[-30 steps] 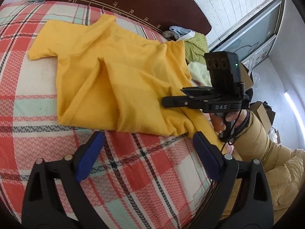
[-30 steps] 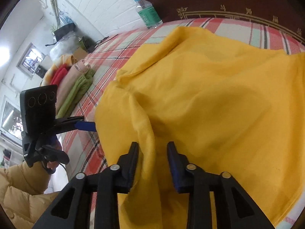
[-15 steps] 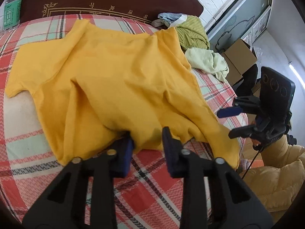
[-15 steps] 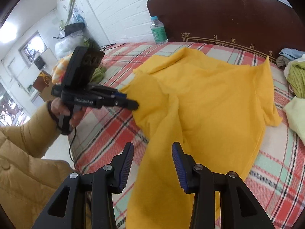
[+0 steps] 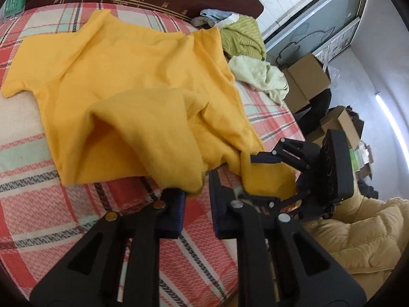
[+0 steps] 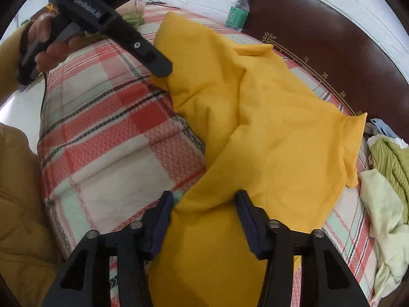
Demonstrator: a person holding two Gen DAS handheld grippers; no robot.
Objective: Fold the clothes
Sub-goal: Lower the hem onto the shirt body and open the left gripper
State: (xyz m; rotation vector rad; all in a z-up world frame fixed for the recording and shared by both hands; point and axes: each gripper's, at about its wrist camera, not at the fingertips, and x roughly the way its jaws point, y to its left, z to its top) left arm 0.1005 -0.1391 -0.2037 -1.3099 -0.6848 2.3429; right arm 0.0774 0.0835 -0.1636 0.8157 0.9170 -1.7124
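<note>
A yellow T-shirt [image 5: 133, 76] lies spread on the plaid bed, its near hem lifted in folds. My left gripper [image 5: 195, 192] is shut on a fold of the hem and holds it above the blanket; it also shows in the right wrist view [image 6: 163, 69] at the shirt's left edge. My right gripper [image 6: 204, 204] stands with jaws apart, and the shirt's lower corner [image 6: 217, 230] drapes between its fingers. In the left wrist view the right gripper [image 5: 265, 176] has yellow cloth between its jaws at the shirt's right corner.
The plaid blanket [image 6: 107, 133] covers the bed, with a dark wooden headboard [image 6: 319, 30] behind. A water bottle [image 6: 236, 12] stands by the headboard. Green and pale clothes [image 5: 245, 43] lie at the right side. Cardboard boxes [image 5: 306, 76] stand beyond the bed.
My left gripper has lifted the hem fold up and toward me. My right gripper has moved in to the shirt's right corner, and cloth now hangs between its wider jaws.
</note>
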